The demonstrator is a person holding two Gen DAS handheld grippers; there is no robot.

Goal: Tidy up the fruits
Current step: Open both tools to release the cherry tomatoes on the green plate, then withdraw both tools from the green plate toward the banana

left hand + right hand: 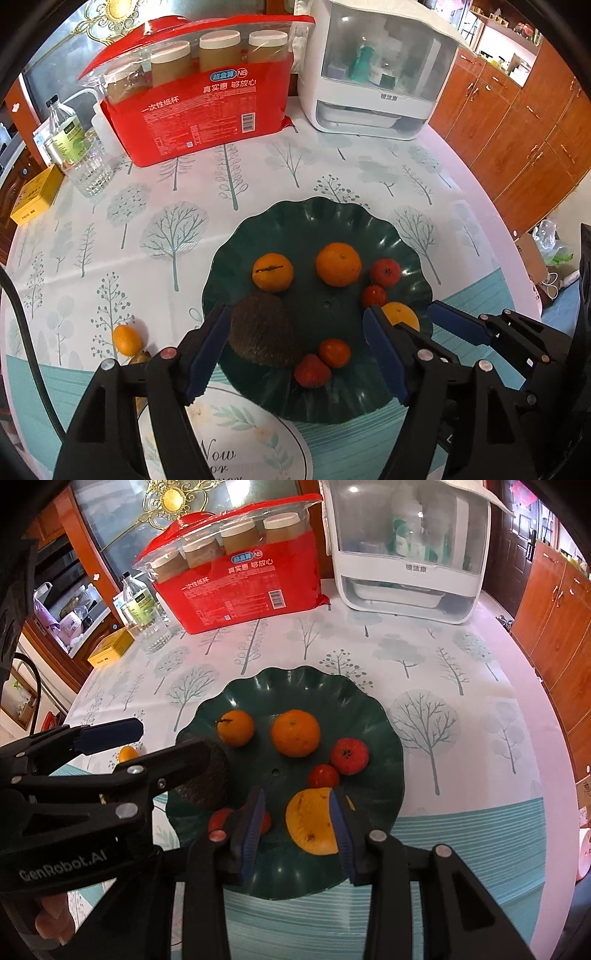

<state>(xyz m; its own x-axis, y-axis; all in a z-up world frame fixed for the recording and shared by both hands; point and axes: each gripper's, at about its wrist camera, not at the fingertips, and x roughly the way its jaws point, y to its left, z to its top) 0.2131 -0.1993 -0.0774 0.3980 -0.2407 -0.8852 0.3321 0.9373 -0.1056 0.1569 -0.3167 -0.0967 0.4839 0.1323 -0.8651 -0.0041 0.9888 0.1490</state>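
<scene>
A dark green scalloped plate [295, 225] [258, 690] holds two oranges [338, 264] [272, 271], several small red fruits [385, 272] and a brown spiky fruit [264, 332] [210, 779]. My left gripper [295, 343] is open over the plate's near side, its left finger beside the brown fruit. My right gripper [297, 823] is open around a yellow-orange fruit [312, 821] [400, 314] lying on the plate; the right pad touches it, the left stands apart. A small orange fruit [126, 339] [127, 754] lies on the tablecloth left of the plate.
At the back stand a red pack of paper cups [207, 107], a white appliance [376, 70], a clear bottle [70, 136], a glass [92, 173] and a yellow box [35, 195]. Wooden cabinets [517, 129] are at the right.
</scene>
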